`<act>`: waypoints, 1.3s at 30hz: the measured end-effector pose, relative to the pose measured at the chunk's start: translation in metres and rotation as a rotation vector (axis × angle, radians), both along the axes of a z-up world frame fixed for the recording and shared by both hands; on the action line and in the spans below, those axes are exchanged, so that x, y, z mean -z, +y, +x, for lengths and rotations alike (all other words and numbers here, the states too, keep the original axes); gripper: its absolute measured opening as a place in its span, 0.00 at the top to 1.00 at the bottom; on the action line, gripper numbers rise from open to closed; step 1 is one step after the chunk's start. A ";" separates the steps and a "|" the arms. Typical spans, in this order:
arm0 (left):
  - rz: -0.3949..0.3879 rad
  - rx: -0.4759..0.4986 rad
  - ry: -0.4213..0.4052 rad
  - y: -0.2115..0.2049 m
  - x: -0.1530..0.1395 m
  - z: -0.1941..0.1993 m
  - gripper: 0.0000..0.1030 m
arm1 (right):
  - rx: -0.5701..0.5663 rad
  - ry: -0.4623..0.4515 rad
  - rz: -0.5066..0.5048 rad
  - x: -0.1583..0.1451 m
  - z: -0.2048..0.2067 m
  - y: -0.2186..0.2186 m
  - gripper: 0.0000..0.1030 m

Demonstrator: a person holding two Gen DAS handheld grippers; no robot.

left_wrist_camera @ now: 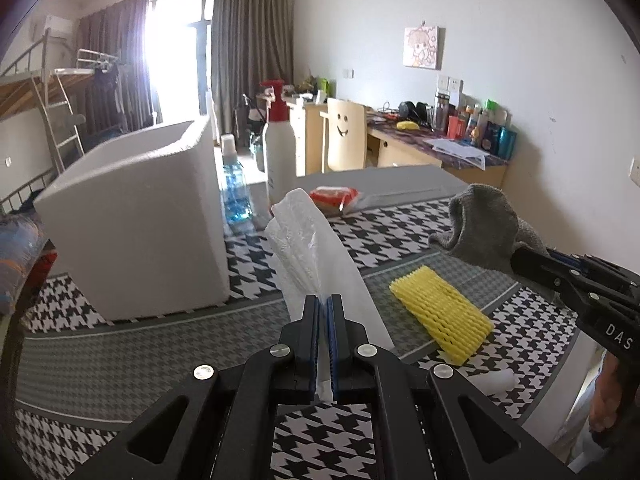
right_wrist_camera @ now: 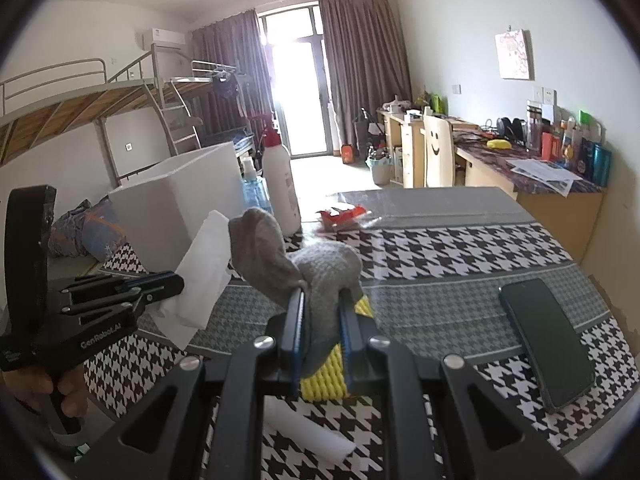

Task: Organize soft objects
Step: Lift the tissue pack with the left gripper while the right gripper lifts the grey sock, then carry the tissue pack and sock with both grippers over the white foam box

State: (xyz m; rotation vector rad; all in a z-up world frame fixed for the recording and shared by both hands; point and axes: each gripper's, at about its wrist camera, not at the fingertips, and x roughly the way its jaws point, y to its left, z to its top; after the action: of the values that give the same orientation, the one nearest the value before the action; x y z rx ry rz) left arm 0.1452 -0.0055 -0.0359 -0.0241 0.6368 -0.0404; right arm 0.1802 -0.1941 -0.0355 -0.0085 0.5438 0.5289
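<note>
White tissue (left_wrist_camera: 316, 256) is pinched between the jaws of the left gripper (left_wrist_camera: 324, 304), which are drawn almost fully together on it; the sheet stands up and forward from the jaw tips, clear of the table (left_wrist_camera: 120, 356), with a narrow strip of it showing behind the jaws. In the right wrist view the same tissue (right_wrist_camera: 200, 280) hangs from the tip of the left gripper (right_wrist_camera: 176, 280), its lower edge loose above the cloth. Grey sock (right_wrist_camera: 316, 280) is clamped in the right gripper (right_wrist_camera: 322, 300), whose jaws stand narrow with the fabric bunched between them; one end of the sock rises up and to the left of the jaws, the other droops down between them. In the left wrist view the sock (left_wrist_camera: 484, 228) projects from the end of the right gripper (left_wrist_camera: 520, 256) at the right edge, lifted off the table. Yellow foam netting (left_wrist_camera: 440, 312) lies flat on the houndstooth cloth, between the two grippers and below the sock; in the right wrist view it (right_wrist_camera: 324, 376) shows directly under the right jaws. White foam box (left_wrist_camera: 136, 216), open at the top, stands on the table to the left of the tissue, with a white spray bottle (left_wrist_camera: 278, 148) behind it. Black phone (right_wrist_camera: 548, 340) lies to the right.
</note>
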 end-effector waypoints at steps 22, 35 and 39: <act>0.016 -0.029 -0.098 0.022 -0.031 -0.005 0.96 | -0.047 -0.060 0.024 -0.023 0.014 0.025 0.81; 0.028 -0.026 -0.151 0.030 -0.054 -0.006 0.95 | -0.059 -0.097 0.019 -0.043 0.016 0.038 0.81; 0.029 -0.024 -0.169 0.032 -0.062 -0.005 0.96 | -0.069 -0.114 0.017 -0.052 0.016 0.044 0.81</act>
State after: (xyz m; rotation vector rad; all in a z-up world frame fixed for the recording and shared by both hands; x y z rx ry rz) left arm 0.1397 0.0269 0.0261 0.0003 0.4678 -0.0101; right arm 0.1967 -0.1497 0.0162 -0.0414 0.4288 0.5967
